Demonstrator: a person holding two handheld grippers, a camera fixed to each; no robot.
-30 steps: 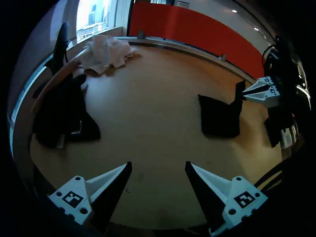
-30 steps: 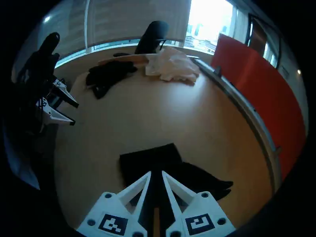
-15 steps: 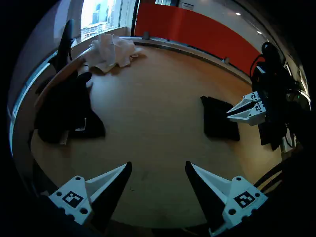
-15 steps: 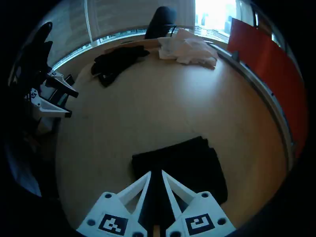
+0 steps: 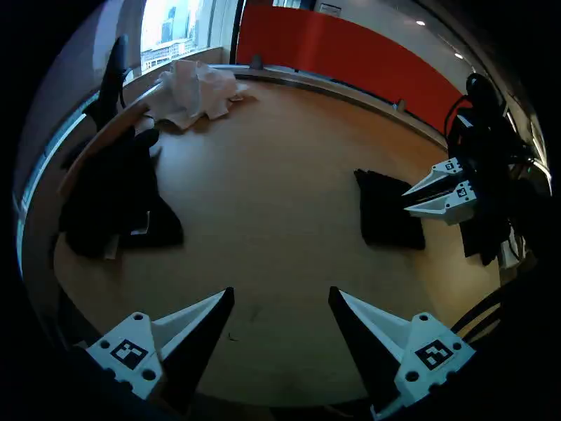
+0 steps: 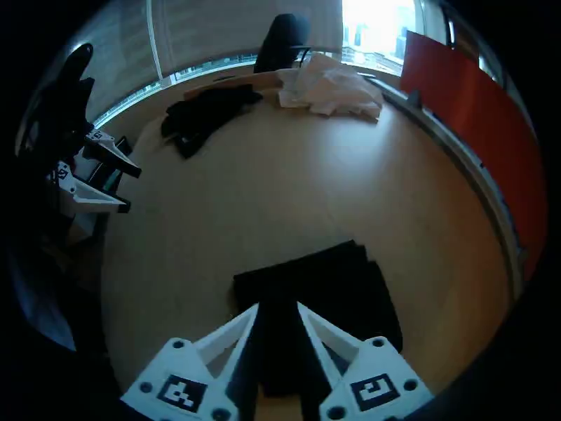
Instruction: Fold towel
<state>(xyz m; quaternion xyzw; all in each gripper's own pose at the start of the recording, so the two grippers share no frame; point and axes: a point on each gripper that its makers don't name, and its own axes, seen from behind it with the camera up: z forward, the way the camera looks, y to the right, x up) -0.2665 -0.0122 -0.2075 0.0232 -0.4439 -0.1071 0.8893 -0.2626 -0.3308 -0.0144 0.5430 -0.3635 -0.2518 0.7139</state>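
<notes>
The right gripper (image 6: 277,307) has just parted its fingers, letting go of the folded black towel (image 6: 336,284), which lies flat on the wooden table (image 6: 280,182) beneath it (fold likely finished); the left gripper (image 5: 280,291) hangs spread wide, empty

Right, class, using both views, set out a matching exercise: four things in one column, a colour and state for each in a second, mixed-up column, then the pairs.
Column one:
1. towel at the right tool
2. far cloth pile
3. cloth heap nearest the left tool
4. partition

Column two:
A. red, upright
B. black, folded flat
C. white, crumpled
D. black, loosely bunched

Pairs: 1-B, 2-C, 3-D, 4-A
</notes>
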